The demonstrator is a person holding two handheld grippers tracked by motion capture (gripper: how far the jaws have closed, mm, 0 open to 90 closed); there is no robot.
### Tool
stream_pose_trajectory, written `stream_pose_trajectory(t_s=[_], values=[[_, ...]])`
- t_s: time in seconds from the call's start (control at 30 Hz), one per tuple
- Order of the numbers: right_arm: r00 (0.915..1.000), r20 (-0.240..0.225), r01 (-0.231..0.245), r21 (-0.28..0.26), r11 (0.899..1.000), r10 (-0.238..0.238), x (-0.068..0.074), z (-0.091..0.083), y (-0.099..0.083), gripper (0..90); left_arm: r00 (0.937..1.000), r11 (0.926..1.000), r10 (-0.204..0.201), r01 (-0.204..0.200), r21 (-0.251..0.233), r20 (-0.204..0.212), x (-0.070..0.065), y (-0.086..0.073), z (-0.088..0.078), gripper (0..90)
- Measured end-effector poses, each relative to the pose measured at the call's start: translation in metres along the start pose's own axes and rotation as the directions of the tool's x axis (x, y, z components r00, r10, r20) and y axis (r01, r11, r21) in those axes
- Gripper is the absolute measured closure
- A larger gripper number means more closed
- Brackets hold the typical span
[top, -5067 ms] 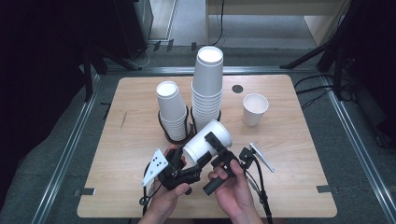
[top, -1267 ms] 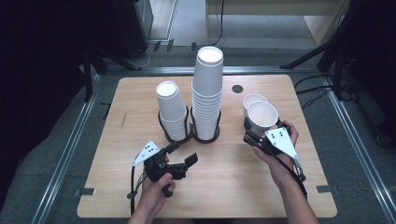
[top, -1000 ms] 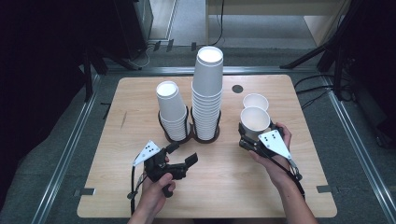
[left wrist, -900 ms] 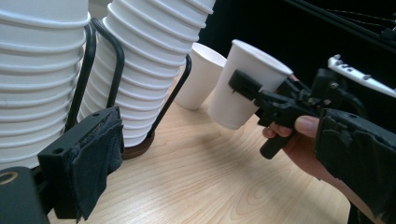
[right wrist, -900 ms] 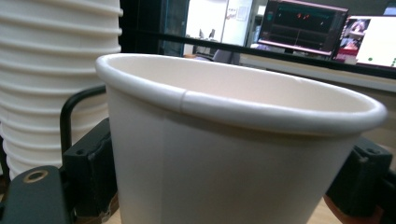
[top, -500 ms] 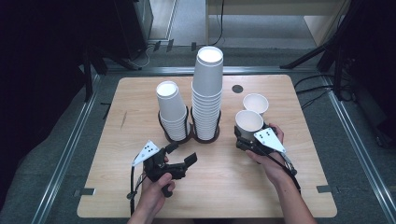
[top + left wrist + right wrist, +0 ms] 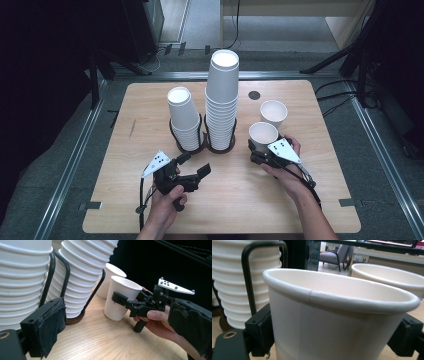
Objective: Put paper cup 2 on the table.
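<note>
My right gripper sets a paper cup on the table beside the first cup, jaws just easing, pads apparently still touching it. My left gripper waits open and empty; two stacks remain.

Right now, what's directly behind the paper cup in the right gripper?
Behind the held paper cup stands a second, upright paper cup on the wooden table. Its open mouth looks empty from above; its lower wall facing the right gripper is covered by the held cup.
</note>
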State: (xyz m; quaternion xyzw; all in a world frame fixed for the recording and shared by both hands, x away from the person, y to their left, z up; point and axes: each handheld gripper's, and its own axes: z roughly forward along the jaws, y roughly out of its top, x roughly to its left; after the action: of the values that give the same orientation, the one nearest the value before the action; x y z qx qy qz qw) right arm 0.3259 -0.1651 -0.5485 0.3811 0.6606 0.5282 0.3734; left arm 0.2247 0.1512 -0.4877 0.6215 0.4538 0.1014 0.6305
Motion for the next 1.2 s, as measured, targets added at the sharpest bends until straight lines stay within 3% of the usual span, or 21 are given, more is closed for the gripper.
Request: stream_pose_trajectory(t_s=[0.3, 0.43, 0.67, 0.8, 0.87, 1.2], values=[[0.9995, 0.004, 0.030, 0.021, 0.999, -0.030, 0.000, -0.006, -0.003, 11.3, 0.9999, 1.0000, -0.001, 0.001, 0.010, -0.013, 0.002, -0.003, 0.000, 1.9], [0.9994, -0.014, 0.033, 0.028, 0.999, -0.032, -0.001, -0.009, -0.005, 10.2, 0.9996, 0.9999, -0.002, 0.002, 0.010, -0.028, 0.004, -0.004, -0.002, 1.9], [0.9989, -0.045, 0.018, 0.036, 0.999, -0.016, -0.001, -0.014, -0.004, 2.6, 0.9987, 1.0000, -0.001, 0.002, 0.008, -0.051, 0.008, -0.005, -0.007, 1.9], [0.9980, -0.048, 0.044, 0.047, 0.998, -0.042, 0.002, -0.021, -0.003, 0.0, 0.9973, 1.0000, -0.007, 0.008, 0.005, -0.073, 0.015, -0.008, -0.012, 1.9], [0.9980, -0.029, 0.058, 0.048, 0.997, -0.057, 0.003, -0.026, -0.001, 0.0, 0.9952, 1.0000, -0.008, 0.007, -0.004, -0.098, 0.018, -0.008, -0.015, 1.9], [0.9995, -0.026, 0.017, 0.041, 0.999, -0.016, -0.007, -0.047, 0.001, 0.0, 0.9823, 0.9999, 0.008, -0.007, 0.008, -0.187, 0.032, -0.012, -0.032, 1.9]])
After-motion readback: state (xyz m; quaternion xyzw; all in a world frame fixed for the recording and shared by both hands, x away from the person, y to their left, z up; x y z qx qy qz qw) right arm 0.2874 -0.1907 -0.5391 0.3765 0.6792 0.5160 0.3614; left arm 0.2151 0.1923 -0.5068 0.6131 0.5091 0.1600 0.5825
